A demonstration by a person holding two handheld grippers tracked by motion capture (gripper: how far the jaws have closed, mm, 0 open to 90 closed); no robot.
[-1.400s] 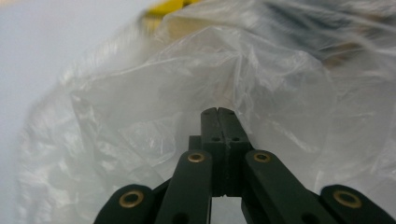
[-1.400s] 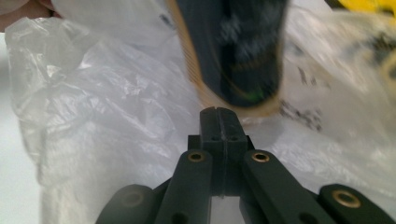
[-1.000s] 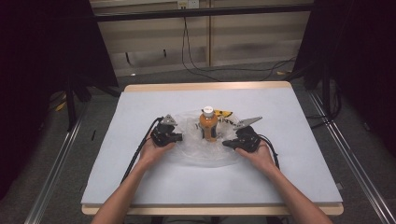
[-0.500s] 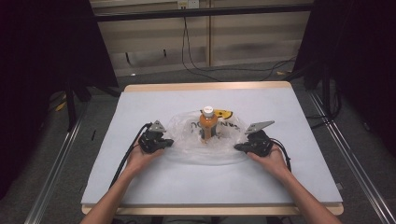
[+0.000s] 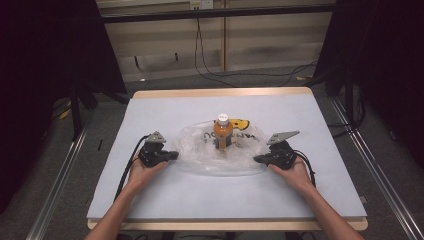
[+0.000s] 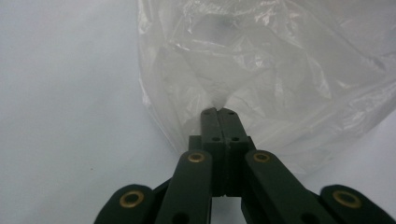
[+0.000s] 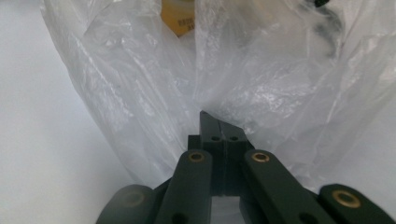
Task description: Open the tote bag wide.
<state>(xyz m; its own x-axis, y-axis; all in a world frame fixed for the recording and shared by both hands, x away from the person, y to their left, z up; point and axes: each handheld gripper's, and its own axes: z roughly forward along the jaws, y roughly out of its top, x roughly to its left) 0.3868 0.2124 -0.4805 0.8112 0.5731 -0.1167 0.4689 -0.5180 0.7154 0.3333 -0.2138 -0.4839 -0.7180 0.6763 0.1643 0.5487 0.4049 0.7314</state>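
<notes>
Jaws, left gripper (image 6: 218,112): clenched together on a pinch of the clear plastic bag (image 6: 280,79) at its edge.
Jaws, right gripper (image 7: 219,122): likewise pressed flat together, bag film gathered at their tips.
Bag: lies spread on the white table (image 5: 165,200) at mid-table, stretched between the two grippers, crinkled, with dark lettering on its far side.
Contents: an orange bottle (image 5: 222,134) with a white cap stands upright in the bag's middle; a yellow item (image 5: 241,122) sits just behind it.
Left hand (image 5: 145,170): low on the table at the bag's left end, gripper pointing inward.
Right hand (image 5: 292,170): low at the bag's right end, forearm angled in from the bottom edge.
</notes>
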